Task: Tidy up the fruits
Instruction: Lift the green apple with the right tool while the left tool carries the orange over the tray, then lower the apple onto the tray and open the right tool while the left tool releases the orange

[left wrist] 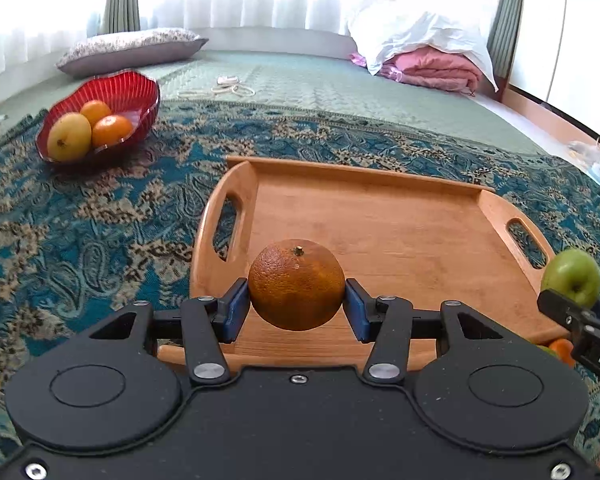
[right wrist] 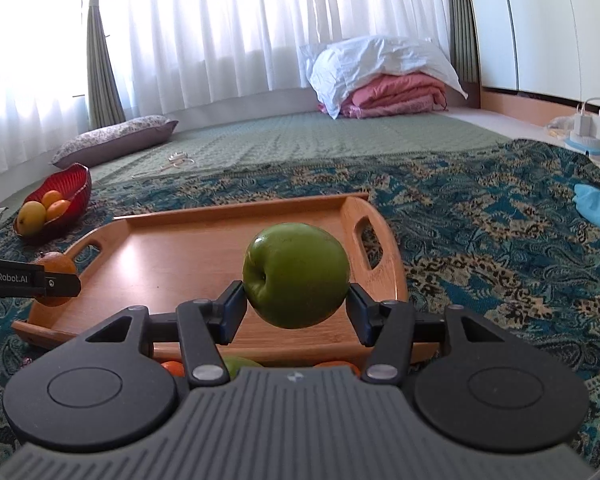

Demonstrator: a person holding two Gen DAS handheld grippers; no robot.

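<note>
Nearest me, left gripper (left wrist: pixel 297 308) is clamped on the orange (left wrist: pixel 296 284), stem end up and tipped slightly away, w/ right gripper (right wrist: pixel 296 312) clamped on the green apple (right wrist: pixel 296 274), stem dimple facing the camera; both are roundish, no real long axis. Both hang over the near edge of the bare wooden tray (left wrist: pixel 380 216), so this looks like mid-carry, and next needs a gentle lowering and letting go so they don't roll. Further back left, red bowl (left wrist: pixel 140 88) holds three more fruits.

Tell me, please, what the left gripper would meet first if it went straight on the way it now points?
Probably the wooden tray: the left gripper, shut on the orange, points across its bare floor toward the far rim. Its height above the tray is unclear, so it might pass over.
</note>
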